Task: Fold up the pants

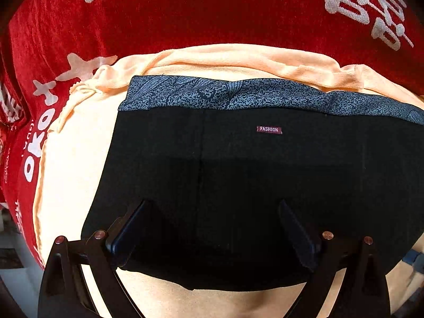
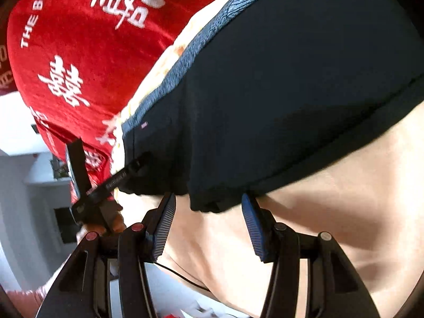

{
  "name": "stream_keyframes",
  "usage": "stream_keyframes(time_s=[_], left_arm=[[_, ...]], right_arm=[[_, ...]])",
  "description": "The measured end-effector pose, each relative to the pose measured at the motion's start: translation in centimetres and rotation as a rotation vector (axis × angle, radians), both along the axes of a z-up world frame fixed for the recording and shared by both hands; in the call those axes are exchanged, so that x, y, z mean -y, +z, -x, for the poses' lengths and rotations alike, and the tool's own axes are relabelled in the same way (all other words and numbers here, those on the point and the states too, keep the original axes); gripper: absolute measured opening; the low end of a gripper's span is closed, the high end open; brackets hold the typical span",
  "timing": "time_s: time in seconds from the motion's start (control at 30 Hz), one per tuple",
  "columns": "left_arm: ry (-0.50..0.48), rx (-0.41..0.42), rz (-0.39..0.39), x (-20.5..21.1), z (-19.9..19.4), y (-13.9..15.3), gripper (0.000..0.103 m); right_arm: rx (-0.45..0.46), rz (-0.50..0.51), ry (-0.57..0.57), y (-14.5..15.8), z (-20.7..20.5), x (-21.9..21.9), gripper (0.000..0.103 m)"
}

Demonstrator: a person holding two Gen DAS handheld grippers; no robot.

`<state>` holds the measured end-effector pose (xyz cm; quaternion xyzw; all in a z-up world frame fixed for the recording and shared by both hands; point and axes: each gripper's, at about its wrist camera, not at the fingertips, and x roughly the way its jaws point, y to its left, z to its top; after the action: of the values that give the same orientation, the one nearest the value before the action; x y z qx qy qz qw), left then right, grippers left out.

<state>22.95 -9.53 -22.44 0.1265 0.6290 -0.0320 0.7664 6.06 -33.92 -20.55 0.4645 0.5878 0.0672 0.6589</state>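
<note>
The black pants (image 1: 251,180) lie flat on a peach cloth (image 1: 71,159), with a blue patterned waistband (image 1: 238,95) at the far edge and a small "FASHION" label. My left gripper (image 1: 212,212) is open, its fingers spread just above the near part of the pants. In the right wrist view the pants (image 2: 278,92) have a folded near edge. My right gripper (image 2: 209,201) is open with its fingertips at that near edge. The left gripper (image 2: 106,180) shows at the pants' left side.
A red blanket with white lettering (image 1: 185,13) covers the surface beyond and to the left of the peach cloth. The surface's edge, a white floor and furniture (image 2: 26,185) show at the left in the right wrist view.
</note>
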Motion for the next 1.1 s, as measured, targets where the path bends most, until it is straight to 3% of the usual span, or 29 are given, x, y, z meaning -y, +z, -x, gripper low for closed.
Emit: stream_keyframes(time_s=[0.23,0.33,0.47,0.6,0.67,0.77,0.9,1.0,1.07,1.1], left_arm=[[0.015,-0.002,0.032,-1.1,-0.7,-1.2,0.102],[-0.009,-0.015,0.029,-0.7,-0.3,-0.7,0.102],[-0.081,-0.016,0.020,-1.1,0.1,-0.4,0.102],[-0.109,-0.006,0.017,-1.7,0.6,-0.7,0.102],[-0.100,-0.009,-0.007,-1.2,0.9,-0.4,0.102],[-0.109,-0.014,-0.037,0.1,1.8,0.7,0.102],[-0.137,-0.008,0.053,4.2,3.3,2.5,0.102],[-0.158,-0.012,0.133,9.0,4.1,2.8,0.102],[-0.177,-0.022,0.147,11.8,4.8,2.2,0.102],[-0.194,-0.033,0.147,13.3,5.5,1.6,0.102]], right_arm=[[-0.037,-0.065,-0.095,-1.4,-0.6,1.1,0.055],[-0.062,-0.026,-0.090,-0.5,-1.4,1.8,0.011],[0.018,0.065,-0.028,2.5,-0.8,1.2,0.009],[-0.105,0.060,-0.060,-0.4,2.0,1.1,0.006],[-0.114,0.035,-0.066,-0.1,2.7,1.4,0.007],[-0.106,0.148,0.001,2.4,3.0,3.1,0.008],[-0.051,0.338,0.032,5.1,0.9,6.8,0.008],[-0.028,0.431,0.078,5.2,-1.6,8.8,0.010],[-0.078,0.533,0.148,4.0,-1.9,9.5,0.015],[-0.105,0.531,0.146,3.2,-1.3,10.1,0.015]])
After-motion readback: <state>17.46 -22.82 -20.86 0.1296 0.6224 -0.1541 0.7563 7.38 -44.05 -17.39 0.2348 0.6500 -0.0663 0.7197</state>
